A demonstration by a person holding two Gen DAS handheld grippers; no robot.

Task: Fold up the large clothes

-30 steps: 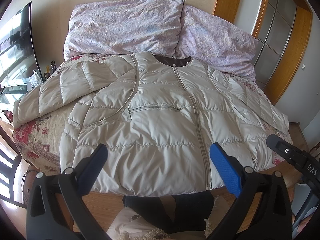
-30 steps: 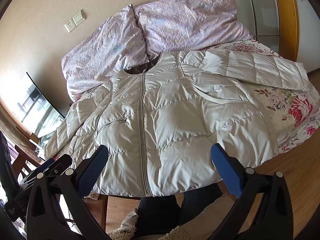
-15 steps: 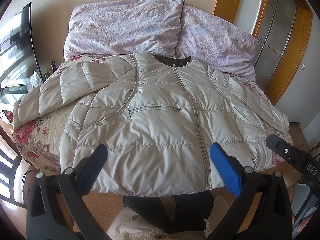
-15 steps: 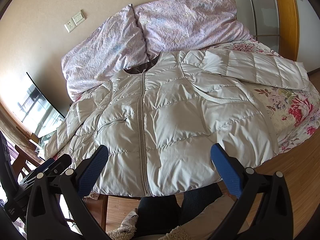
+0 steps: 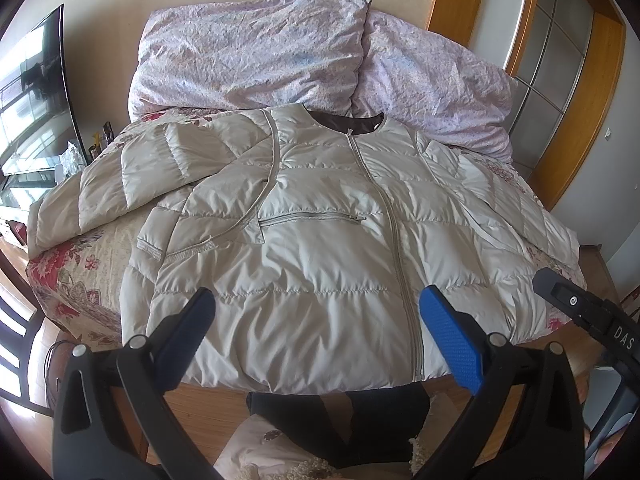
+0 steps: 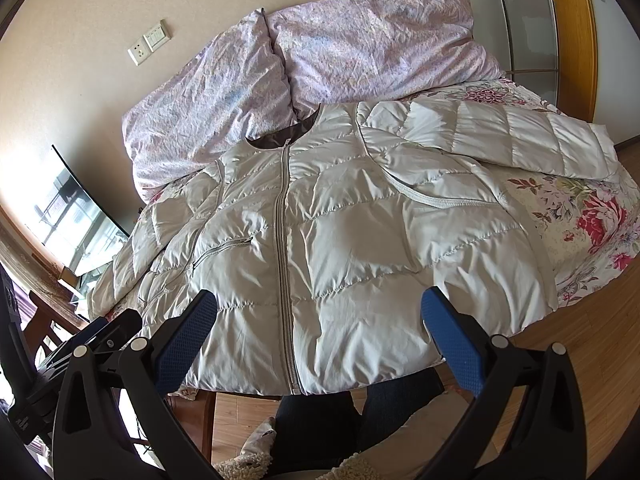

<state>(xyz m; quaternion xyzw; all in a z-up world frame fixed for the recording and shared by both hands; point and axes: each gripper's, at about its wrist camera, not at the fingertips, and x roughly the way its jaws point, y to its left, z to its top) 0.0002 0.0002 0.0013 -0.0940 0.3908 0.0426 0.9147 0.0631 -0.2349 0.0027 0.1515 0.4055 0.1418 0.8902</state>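
While the jacket [image 5: 320,240] lies flat on the bed [image 5: 72,276] — both grippers, left gripper [image 5: 316,328] and right gripper [image 6: 320,328], wide apart, empty.

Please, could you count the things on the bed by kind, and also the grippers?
Jacket: 1
Pillows: 2
Grippers, left gripper and right gripper, both with jaws open: 2
Total: 5

Both wrist views hover near the foot of the bed [image 5: 60,276], facing its pillows [image 5: 256,52]. The left view looks straight on, the right obliquely; both share the jacket [image 6: 340,248].
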